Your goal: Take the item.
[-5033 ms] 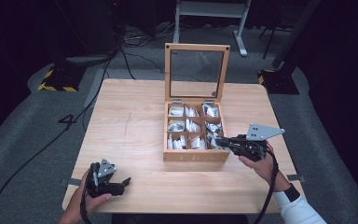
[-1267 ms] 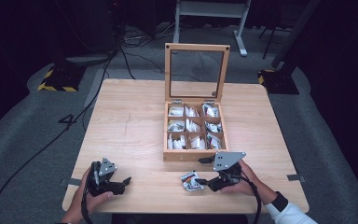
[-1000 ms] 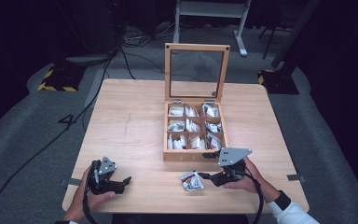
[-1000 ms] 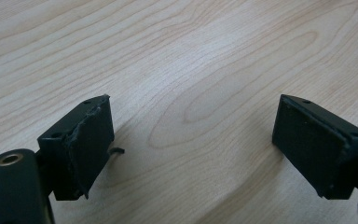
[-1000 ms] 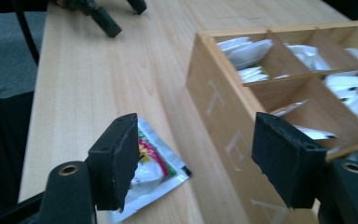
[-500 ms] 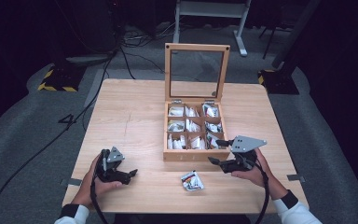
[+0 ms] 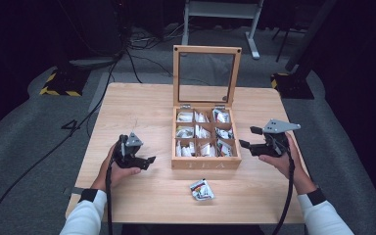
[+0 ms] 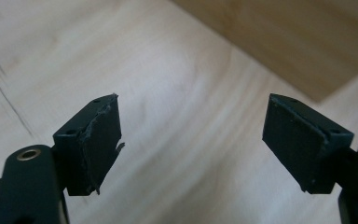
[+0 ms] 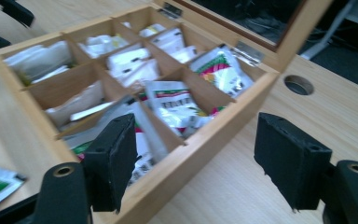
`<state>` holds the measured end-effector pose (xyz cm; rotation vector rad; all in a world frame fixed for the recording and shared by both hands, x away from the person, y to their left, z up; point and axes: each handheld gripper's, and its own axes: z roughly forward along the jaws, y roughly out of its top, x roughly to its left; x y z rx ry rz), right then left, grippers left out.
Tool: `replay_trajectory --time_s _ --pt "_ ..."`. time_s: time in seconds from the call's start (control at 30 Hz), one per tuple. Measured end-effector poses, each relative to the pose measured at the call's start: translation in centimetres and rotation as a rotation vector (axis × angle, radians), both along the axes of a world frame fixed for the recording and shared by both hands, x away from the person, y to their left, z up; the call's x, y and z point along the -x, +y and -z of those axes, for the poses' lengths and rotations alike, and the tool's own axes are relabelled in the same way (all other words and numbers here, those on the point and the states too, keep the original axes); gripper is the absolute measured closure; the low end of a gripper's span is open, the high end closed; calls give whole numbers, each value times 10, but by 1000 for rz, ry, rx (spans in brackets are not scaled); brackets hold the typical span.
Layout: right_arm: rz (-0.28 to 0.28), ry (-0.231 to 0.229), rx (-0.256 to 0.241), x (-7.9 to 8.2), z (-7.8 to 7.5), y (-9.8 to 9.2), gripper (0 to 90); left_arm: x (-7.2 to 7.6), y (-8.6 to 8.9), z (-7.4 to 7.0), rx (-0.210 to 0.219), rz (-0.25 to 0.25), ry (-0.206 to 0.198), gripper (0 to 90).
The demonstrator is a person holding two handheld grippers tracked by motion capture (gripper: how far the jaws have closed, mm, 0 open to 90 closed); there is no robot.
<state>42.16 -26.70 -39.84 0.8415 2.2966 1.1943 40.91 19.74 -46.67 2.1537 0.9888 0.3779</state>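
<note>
Now the high view shows the tea packet (image 7: 202, 189) lying loose on the near table (image 7: 142, 112), released; the right gripper (image 7: 249, 137) has lifted back beside the tea box (image 7: 205, 164), while the left gripper (image 7: 148, 160) has moved up toward the box's left side. Left gripper view: jaws spread, empty, over bare wood. Right gripper view: jaws wide apart and empty, aimed at the box's compartments, likely for another packet.

table (image 7: 142, 117) evenly lit | surroundings dark | right gripper view blurred
</note>
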Motion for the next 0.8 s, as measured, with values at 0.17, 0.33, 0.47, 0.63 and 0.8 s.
replay_trajectory --time_s 0.17,0.33,0.47,0.63,0.8 --pt "43 34 -14 -18 -2 -4 301 -20 -11 -10 -7 -32 -16 199" --pt "92 67 -64 -45 -10 -5 301 -51 -28 -27 21 -91 -47 198" --pt "105 69 -70 -59 -16 -1 301 -72 -40 -36 30 -116 -44 200" --pt "107 64 -83 -72 -20 5 299 -90 -57 -45 15 -122 -55 206" --pt "100 69 -98 -92 -24 16 337 -110 -81 -62 5 -102 -78 214"
